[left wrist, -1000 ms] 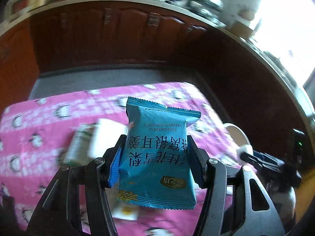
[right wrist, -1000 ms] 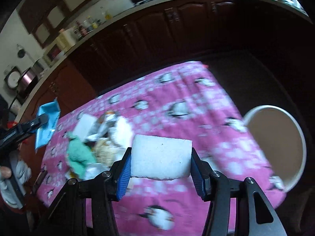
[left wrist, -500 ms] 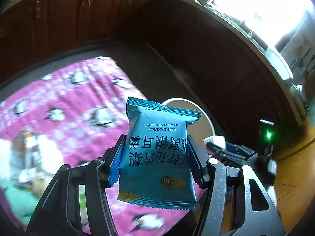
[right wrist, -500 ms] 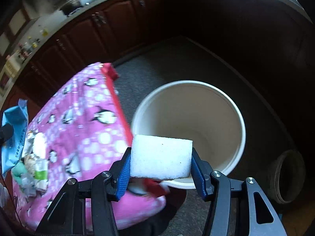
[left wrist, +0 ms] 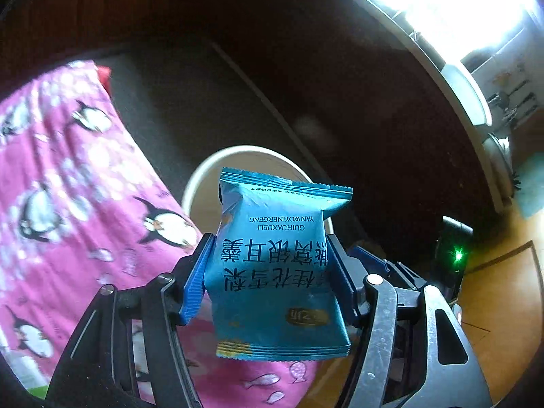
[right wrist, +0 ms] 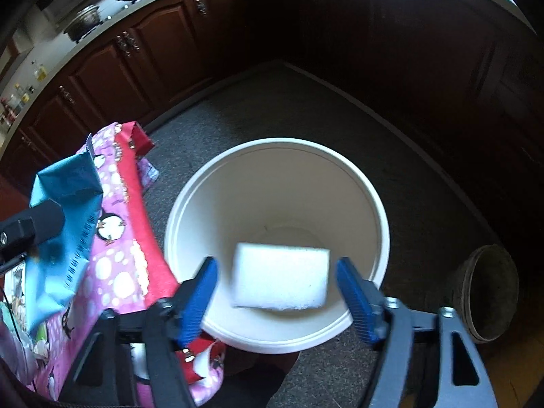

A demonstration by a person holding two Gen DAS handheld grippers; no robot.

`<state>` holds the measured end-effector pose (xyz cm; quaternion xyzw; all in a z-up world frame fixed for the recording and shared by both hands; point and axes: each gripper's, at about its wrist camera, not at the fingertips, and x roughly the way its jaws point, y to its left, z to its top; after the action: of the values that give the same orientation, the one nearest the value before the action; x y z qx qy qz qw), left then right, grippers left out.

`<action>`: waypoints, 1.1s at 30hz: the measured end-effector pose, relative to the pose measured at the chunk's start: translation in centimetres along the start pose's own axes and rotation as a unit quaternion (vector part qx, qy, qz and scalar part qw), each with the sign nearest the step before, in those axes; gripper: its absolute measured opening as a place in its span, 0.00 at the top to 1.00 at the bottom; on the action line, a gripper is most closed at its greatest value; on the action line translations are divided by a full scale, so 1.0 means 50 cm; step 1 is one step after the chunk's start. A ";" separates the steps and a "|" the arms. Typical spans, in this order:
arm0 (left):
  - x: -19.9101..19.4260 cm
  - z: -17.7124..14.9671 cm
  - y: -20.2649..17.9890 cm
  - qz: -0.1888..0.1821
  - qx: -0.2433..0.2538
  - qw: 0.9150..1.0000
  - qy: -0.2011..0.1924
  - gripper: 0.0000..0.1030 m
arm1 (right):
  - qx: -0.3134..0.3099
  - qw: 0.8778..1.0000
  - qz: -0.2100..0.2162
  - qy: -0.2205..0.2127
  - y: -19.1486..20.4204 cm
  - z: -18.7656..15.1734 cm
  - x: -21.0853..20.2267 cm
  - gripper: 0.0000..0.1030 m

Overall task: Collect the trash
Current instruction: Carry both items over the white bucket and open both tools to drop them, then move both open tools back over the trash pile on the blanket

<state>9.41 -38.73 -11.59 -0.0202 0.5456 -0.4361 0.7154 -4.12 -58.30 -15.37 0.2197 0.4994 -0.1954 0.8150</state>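
The jaws of the right gripper (right wrist: 277,297) have just been opening, so the white sponge (right wrist: 280,280) drops loose into the white bucket (right wrist: 380,224). The left gripper (left wrist: 272,282) jaws, also opening, touch the blue snack bag (left wrist: 275,272). That bag goes next.

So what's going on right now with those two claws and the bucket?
Right gripper fingers just opened, white sponge loose over white bucket. Left gripper fingers opening, blue snack packet between them, bucket beyond. Nothing blocking.
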 end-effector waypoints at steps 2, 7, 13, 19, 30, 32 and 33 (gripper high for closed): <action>0.012 -0.004 0.004 -0.001 0.000 1.000 0.007 0.32 | 0.006 1.000 -0.002 0.002 -0.007 -0.002 0.001 0.25; -0.002 -0.012 0.013 0.007 0.003 1.000 0.005 0.31 | 0.023 1.000 -0.007 0.005 -0.028 -0.010 -0.004 0.25; -0.040 -0.024 0.013 0.041 0.020 0.999 -0.018 0.31 | 0.015 1.000 -0.003 0.005 -0.013 -0.015 -0.010 0.25; -0.102 -0.052 0.027 0.089 0.024 0.994 -0.051 0.31 | 0.000 1.000 0.009 -0.004 0.025 -0.023 -0.033 0.25; -0.221 -0.102 0.046 0.167 0.031 0.979 -0.116 0.31 | -0.047 0.997 0.037 -0.043 0.127 -0.028 -0.116 0.24; -0.246 -0.113 0.056 0.169 0.024 0.977 -0.126 0.31 | -0.055 0.996 0.043 -0.048 0.149 -0.026 -0.127 0.24; -0.255 -0.117 0.061 0.171 0.021 0.976 -0.131 0.31 | -0.062 0.995 0.050 -0.051 0.164 -0.027 -0.137 0.23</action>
<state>6.25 -25.99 -5.74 0.0312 0.4338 -0.3124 0.8445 -3.61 -50.08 -8.41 0.1831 0.4564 -0.1341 0.8604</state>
